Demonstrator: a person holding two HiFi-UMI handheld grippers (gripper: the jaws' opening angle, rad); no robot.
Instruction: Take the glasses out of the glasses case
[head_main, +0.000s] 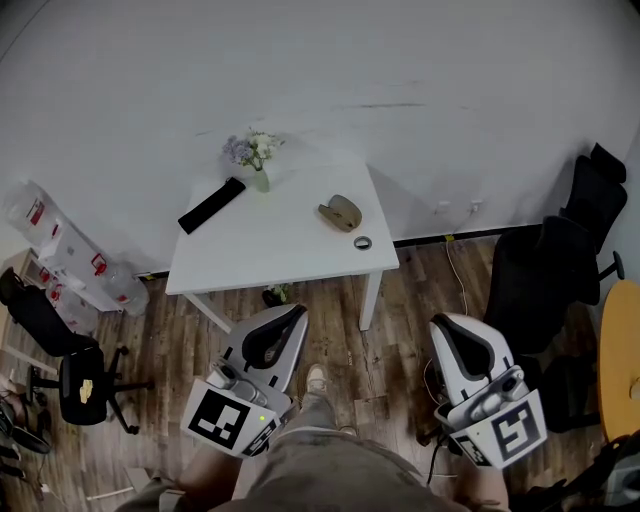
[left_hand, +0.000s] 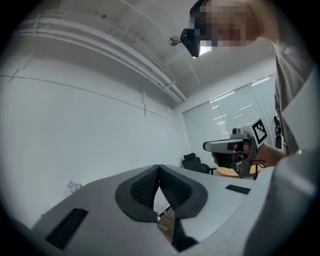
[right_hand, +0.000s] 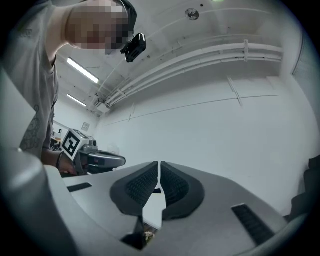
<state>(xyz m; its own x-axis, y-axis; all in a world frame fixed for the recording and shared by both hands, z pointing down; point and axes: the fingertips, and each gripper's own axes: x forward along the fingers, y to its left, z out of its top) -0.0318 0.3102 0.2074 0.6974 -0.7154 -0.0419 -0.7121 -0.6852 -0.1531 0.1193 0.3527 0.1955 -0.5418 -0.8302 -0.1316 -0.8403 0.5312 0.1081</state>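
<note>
A white table (head_main: 260, 250) stands ahead of me against the wall. A long black case (head_main: 211, 205) lies at its back left, and a brown pouch-like case (head_main: 341, 212) near its right side. No glasses show in any view. My left gripper (head_main: 292, 313) hovers over the floor short of the table's front edge, jaws together and empty (left_hand: 159, 168). At the same distance, to the right, my right gripper (head_main: 441, 323) is also shut on nothing (right_hand: 159, 164). Each gripper view shows the other gripper held level beside it.
A small vase of flowers (head_main: 256, 158) stands at the table's back, and a small dark ring (head_main: 362, 242) near its right front corner. Black office chairs sit at the left (head_main: 75, 375) and right (head_main: 555, 265). A round wooden tabletop (head_main: 620, 350) edges in at right.
</note>
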